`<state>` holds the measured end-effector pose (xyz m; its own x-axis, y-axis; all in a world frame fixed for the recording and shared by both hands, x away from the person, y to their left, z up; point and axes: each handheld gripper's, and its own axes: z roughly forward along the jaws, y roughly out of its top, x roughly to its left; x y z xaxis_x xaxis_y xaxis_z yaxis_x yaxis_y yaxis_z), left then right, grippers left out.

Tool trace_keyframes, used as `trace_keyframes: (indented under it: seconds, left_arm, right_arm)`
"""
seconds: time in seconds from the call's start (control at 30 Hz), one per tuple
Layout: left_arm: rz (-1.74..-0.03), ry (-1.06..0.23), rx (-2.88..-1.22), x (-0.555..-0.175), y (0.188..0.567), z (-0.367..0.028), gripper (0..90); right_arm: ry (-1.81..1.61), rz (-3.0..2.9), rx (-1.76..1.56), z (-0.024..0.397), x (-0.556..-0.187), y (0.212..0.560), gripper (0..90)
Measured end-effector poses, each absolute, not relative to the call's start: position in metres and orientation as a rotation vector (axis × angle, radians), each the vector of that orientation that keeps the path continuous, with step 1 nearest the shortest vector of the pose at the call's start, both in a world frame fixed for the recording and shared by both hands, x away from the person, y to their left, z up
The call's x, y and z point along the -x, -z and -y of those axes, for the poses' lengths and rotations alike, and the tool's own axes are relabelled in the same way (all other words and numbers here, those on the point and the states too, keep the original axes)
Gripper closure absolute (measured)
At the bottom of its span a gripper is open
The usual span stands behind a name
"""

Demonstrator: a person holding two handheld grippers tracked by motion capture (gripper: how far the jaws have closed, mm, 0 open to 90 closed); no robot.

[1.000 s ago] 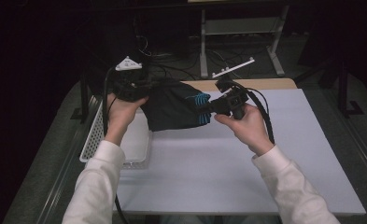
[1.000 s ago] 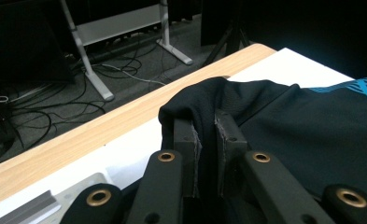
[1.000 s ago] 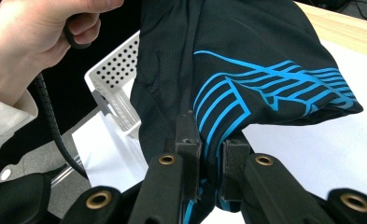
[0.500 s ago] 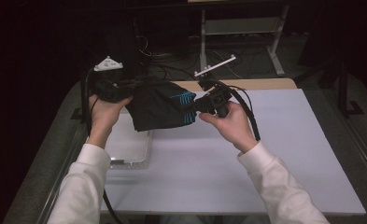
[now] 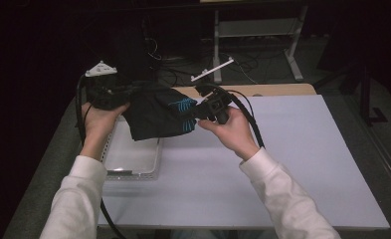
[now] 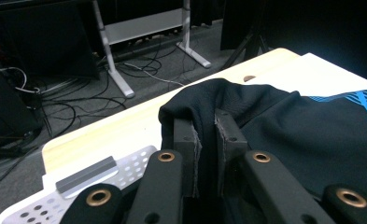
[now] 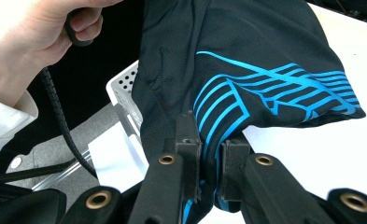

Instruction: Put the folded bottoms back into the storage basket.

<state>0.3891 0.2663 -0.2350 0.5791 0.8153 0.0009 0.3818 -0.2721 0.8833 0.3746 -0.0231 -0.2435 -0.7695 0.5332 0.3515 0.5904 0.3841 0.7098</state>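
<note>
Black sports shirt [image 5: 158, 114] (blue line print) held aloft over white perforated tray [image 5: 133, 155], clamped at opposite edges by left gripper [image 5: 114, 92] and right gripper [image 5: 203, 110]. Step judged: carry. Next: lowering, jaws kept clamped until fabric is placed.

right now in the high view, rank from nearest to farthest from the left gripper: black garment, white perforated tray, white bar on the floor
1. black garment, clamped in the left gripper, stretching right.
2. white perforated tray, just below it at the table's left edge.
3. white bar, farther right, on the floor behind the table.
</note>
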Motion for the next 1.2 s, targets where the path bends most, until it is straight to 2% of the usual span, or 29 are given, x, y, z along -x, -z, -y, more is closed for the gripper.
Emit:
trace_keyframes:
  seconds: [0.4,1.2]
  left_arm:
    - [-1.004,-0.597,-1.855,-0.388,0.235,-0.29,80.6]
    - [-1.096,-0.593,-1.815,-0.385,0.258,-0.339,80.6]
  right_arm:
    - [1.348,2.566,1.01,-0.001,-0.379,0.245,80.1]
    - [1.305,2.576,0.973,-0.053,-0.387,0.264,80.1]
